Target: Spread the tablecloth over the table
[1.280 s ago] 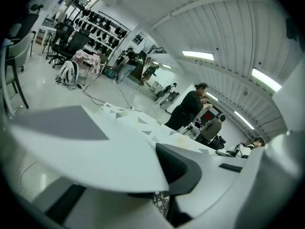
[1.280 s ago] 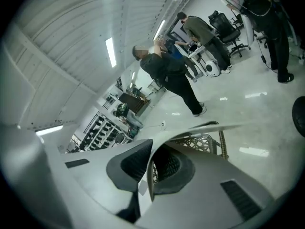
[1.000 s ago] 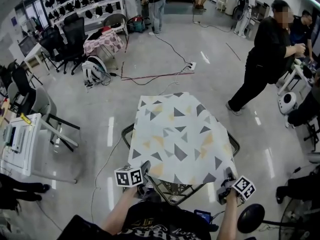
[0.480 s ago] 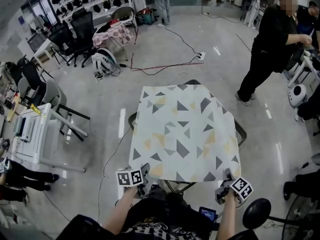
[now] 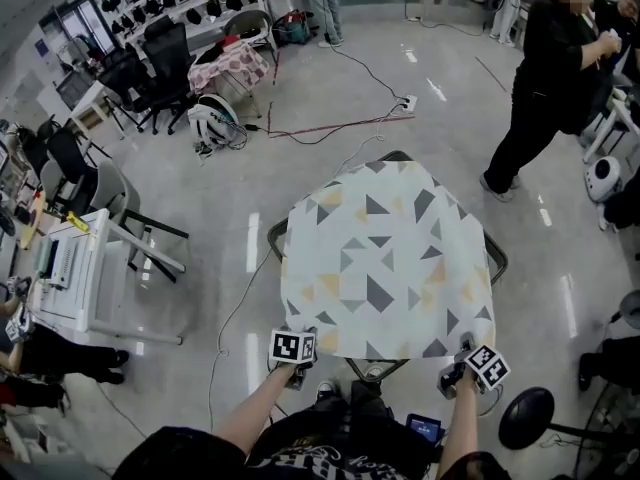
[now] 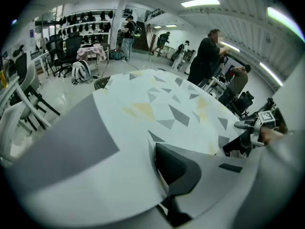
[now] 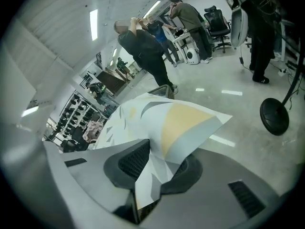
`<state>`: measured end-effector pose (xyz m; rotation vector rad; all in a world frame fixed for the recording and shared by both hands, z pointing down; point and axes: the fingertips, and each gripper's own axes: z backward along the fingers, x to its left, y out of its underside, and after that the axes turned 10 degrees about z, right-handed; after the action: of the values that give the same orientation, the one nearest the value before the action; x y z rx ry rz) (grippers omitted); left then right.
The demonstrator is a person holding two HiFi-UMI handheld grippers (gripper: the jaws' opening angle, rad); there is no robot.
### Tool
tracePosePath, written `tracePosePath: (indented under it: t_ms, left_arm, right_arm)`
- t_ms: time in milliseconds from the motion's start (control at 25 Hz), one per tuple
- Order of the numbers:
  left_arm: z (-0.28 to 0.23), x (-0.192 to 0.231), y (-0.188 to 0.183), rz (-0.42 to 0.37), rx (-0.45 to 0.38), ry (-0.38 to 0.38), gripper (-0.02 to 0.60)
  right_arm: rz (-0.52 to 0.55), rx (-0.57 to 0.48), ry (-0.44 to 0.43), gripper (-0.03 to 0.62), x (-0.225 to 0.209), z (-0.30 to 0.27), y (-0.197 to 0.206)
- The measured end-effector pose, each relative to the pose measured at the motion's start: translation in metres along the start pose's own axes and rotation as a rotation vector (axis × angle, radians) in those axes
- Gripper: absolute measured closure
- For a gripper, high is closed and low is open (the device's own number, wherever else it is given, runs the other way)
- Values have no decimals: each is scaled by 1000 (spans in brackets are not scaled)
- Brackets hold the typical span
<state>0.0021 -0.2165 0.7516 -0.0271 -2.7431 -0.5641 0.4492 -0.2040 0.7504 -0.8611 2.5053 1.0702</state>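
Observation:
A white tablecloth [image 5: 385,258] printed with grey and yellow triangles lies over a dark-framed folding table [image 5: 275,234], its corners drooping. My left gripper [image 5: 303,335] is shut on the near left hem, and in the left gripper view the tablecloth [image 6: 162,104] drapes over one jaw of the left gripper [image 6: 159,167]. My right gripper [image 5: 462,351] is at the near right corner. In the right gripper view, that corner of the tablecloth [image 7: 181,118] stands folded between the pads of the right gripper [image 7: 155,171], whose jaws are opening.
A person in black [image 5: 545,78] stands at the far right beside a white robot [image 5: 603,178]. A white desk [image 5: 70,278] and chairs [image 5: 110,198] are at the left. Cables [image 5: 330,123] run over the floor beyond the table. A round black base [image 5: 525,418] sits by my right arm.
The cloth has sunk onto the table, its far corners now drooping. My left gripper has shifted right along the near edge. The right one stays at its corner.

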Motion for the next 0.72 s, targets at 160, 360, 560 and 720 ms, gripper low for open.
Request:
tracePosePath:
  t_ms: [160,360,560,720]
  left_arm:
    - [-16,18,12,-11,24,-23,554]
    - [-16,32,13,25,17,-43,425]
    - [-4,47,21,85,22,-38,275]
    - [14,61,32,119,5,-31,273]
  right_arm:
    - [5,-3,73,503,-20,-12,5]
    - [33,39,146,295,-25,-5,26]
    - [60,62,135,286,-14,21,56]
    - [73,42,51,295,17,37,64]
